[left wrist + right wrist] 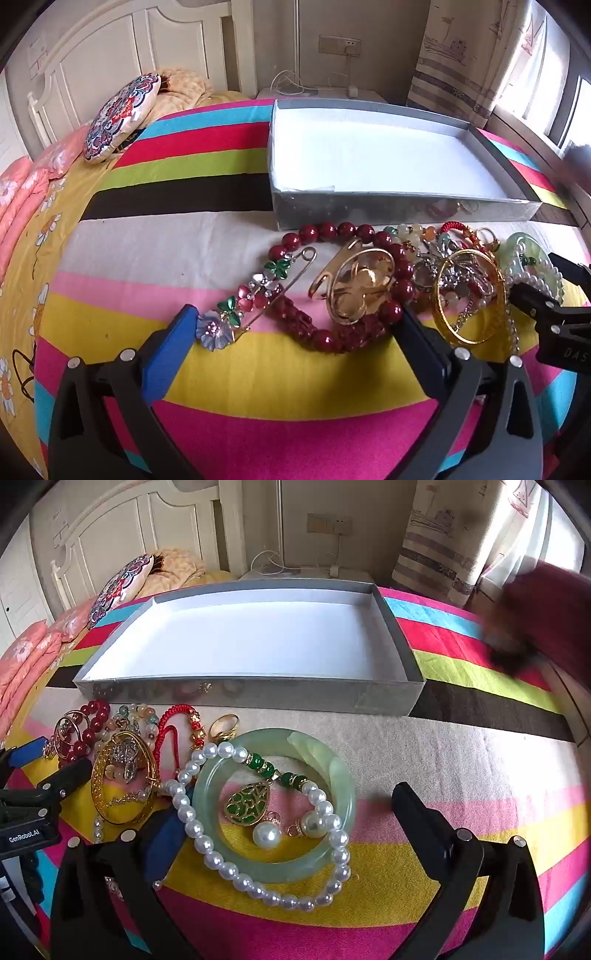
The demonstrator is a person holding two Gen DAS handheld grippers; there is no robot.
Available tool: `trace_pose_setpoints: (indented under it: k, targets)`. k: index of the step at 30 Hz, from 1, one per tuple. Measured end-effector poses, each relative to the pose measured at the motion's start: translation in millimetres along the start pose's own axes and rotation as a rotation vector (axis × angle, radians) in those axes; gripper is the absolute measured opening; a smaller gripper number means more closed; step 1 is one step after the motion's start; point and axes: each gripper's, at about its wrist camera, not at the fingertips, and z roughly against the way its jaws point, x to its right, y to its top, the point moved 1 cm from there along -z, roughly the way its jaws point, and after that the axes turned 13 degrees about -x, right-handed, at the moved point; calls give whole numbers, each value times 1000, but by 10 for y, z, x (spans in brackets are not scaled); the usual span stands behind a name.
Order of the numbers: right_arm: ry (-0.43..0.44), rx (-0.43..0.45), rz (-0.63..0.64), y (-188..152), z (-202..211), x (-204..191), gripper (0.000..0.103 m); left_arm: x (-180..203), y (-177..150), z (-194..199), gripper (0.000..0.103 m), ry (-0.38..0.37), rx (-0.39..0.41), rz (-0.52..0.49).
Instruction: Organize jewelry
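A pile of jewelry lies on the striped bedspread in front of a shallow grey box with a white inside. My left gripper stands open around a red bead bracelet, a flower brooch pin and a gold cuff, touching none. A gold bangle lies just right of it. My right gripper is open over a jade bangle and a pearl necklace with a green pendant. A red cord bracelet and a gold ring lie near the box.
A patterned cushion and pink bedding sit at the far left by the white headboard. A nightstand with cables stands behind the box. A blurred dark red shape hangs at the right bed edge.
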Motion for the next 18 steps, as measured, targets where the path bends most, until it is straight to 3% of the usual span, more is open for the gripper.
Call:
trace_pose_setpoints:
  k: [10,14,16,18]
  targets:
    - [0,-1,-1,-10,23,-13,99,6,-13,15,101,6,-21,3]
    - [-2,-1,-5,-7,12,-6,99,-31,-166,106,101,-11,-24,-18]
    - [5,-22,6,-8,13,-17,99,-103,-323,242,101,-13,32,20]
    - [101,-23,-14,-75,107,46,99,-213,-502,491,101,-23,143,67]
